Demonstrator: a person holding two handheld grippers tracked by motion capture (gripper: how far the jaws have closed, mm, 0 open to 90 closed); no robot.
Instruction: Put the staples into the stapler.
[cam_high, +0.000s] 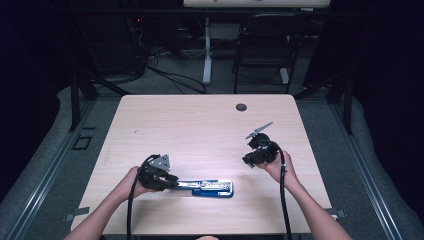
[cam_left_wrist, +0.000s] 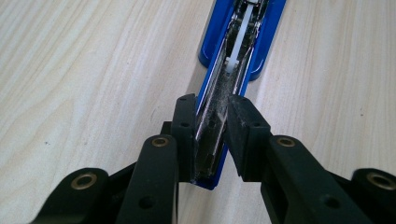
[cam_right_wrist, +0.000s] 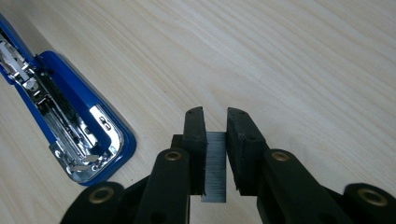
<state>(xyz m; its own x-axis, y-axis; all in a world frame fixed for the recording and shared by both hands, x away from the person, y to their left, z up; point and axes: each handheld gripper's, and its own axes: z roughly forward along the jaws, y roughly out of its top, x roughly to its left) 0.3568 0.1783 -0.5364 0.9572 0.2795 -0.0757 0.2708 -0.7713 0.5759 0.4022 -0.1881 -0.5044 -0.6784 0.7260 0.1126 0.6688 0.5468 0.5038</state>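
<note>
The left claw (cam_high: 170, 181) is closed on the metal top arm of the blue stapler (cam_high: 212, 188), and in the left gripper view we see its two black pads (cam_left_wrist: 184, 122) pressing that arm from either side near its end. We take the stapler as our landmark: it lies opened out flat on the wooden counter (cam_high: 200, 125), close to the near edge, with its blue base running away from the left claw toward the counter's right side. Its open metal channel (cam_right_wrist: 51, 100) faces up, with a spring and pusher visible inside; we cannot tell whether any staples sit in it. The right claw (cam_high: 252, 159) hovers well to the right of the stapler and farther back, apart from it. In the right gripper view we see it clamped on a grey strip of staples (cam_right_wrist: 215, 172), held upright between the jaws, with the stapler's chrome-lined front end (cam_right_wrist: 91, 149) lying off to the left.
</note>
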